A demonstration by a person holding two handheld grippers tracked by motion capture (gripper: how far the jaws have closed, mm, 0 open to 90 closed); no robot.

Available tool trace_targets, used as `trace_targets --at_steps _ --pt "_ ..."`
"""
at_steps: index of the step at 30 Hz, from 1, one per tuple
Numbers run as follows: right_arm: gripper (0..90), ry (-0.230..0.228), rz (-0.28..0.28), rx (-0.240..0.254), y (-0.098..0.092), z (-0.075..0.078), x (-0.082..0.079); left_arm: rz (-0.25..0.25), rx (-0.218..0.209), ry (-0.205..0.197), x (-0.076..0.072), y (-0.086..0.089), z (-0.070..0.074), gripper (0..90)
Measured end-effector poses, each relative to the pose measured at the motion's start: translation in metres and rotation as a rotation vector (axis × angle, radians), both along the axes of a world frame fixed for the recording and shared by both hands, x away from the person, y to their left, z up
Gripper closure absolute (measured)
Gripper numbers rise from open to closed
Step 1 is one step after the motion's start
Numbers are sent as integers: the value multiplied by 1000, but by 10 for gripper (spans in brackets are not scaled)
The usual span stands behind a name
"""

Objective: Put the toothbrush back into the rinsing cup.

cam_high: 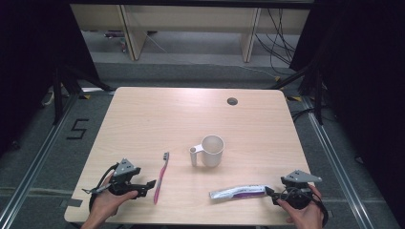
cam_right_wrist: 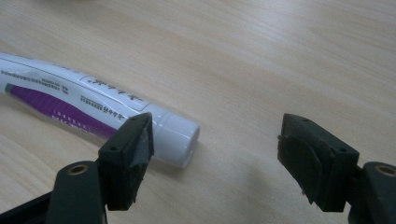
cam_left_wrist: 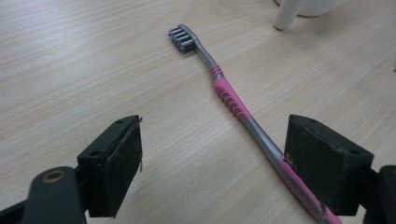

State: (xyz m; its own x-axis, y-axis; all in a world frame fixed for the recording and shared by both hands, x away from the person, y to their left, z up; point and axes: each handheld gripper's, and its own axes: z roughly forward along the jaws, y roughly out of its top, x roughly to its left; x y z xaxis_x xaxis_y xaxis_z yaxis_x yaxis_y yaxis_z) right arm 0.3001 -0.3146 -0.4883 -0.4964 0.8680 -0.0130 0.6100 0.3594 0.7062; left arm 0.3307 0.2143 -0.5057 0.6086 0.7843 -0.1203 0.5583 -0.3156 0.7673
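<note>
- The left gripper (cam_high: pixel 152 183) rests at the near left of the table (cam_high: pixel 143 114), jaws wide apart and gripping nothing
- The pink and grey toothbrush (cam_high: pixel 161 177) lies flat just beside it; in the left gripper view the handle end of the toothbrush (cam_left_wrist: pixel 243 112) runs under the right-hand jaw (contact cannot be told), bristles pointing away
- The right gripper (cam_high: pixel 268 192) sits at the near right, jaws likewise spread
- The white and purple toothpaste tube (cam_high: pixel 237 192) lies flat, cap end toward it; in the right gripper view the tube (cam_right_wrist: pixel 70 100) has its cap just behind the left-hand jaw
- A white mug (cam_high: pixel 208 150) stands upright farther back, between the two
</note>
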Motion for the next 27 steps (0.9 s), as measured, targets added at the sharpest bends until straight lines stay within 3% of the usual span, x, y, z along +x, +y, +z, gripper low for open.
trace_targets --at_steps 2,3,4,7,9,11,12,14,27 --pt "278 -3 0 -4 0 0 0 4 7 5 1 -1 0 189" --pt "278 16 -12 5 1 1 -1 11 -18 5 1 -4 -1 189" --pt "278 29 -24 33 3 1 -2 -11 8 6 2 -2 0 189" --pt "278 12 -4 5 1 1 0 -10 27 9 2 -6 0 206" --pt "278 23 -20 7 1 1 -1 -25 61 15 4 -9 2 216" --pt "278 22 -20 6 1 1 -1 -31 66 15 5 -11 2 223" --pt "278 -4 1 -2 0 0 0 -34 75 14 5 -13 2 235" --pt "278 -3 -1 -2 0 0 0 -41 105 18 7 -15 4 248" --pt "278 9 -1 -1 0 1 0 -69 164 58 19 -29 8 351"
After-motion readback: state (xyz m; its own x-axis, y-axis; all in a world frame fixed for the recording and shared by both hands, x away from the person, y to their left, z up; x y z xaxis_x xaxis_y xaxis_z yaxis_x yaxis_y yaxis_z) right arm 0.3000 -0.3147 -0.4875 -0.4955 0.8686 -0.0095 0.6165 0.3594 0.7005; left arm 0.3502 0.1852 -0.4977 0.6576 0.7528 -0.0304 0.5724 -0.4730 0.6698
